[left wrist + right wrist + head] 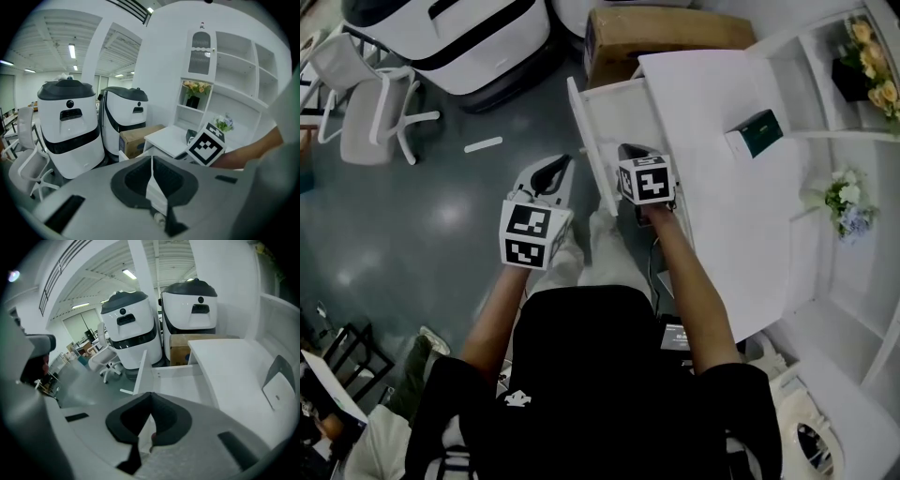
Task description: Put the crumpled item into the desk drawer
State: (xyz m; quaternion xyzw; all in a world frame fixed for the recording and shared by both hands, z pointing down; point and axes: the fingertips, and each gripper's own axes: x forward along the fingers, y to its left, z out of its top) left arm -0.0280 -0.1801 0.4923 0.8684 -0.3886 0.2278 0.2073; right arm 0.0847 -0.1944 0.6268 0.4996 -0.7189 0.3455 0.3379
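The white desk drawer [617, 111] stands pulled out from the white desk [722, 216], and its visible floor is bare. No crumpled item shows in any view. My right gripper [629, 149] hovers over the drawer's near end with its jaws shut and nothing between them. In the right gripper view its tips [150, 398] meet above the drawer [183, 383]. My left gripper [554, 169] hangs left of the drawer front, over the person's lap. Its jaws [151, 161] are also shut, with nothing seen held.
A cardboard box [666, 37] sits on the floor behind the drawer, next to two large white machines [459, 37]. A white chair [370, 103] stands at far left. On the desk lies a small green box [757, 133]; flowers [846, 202] stand in the shelves to the right.
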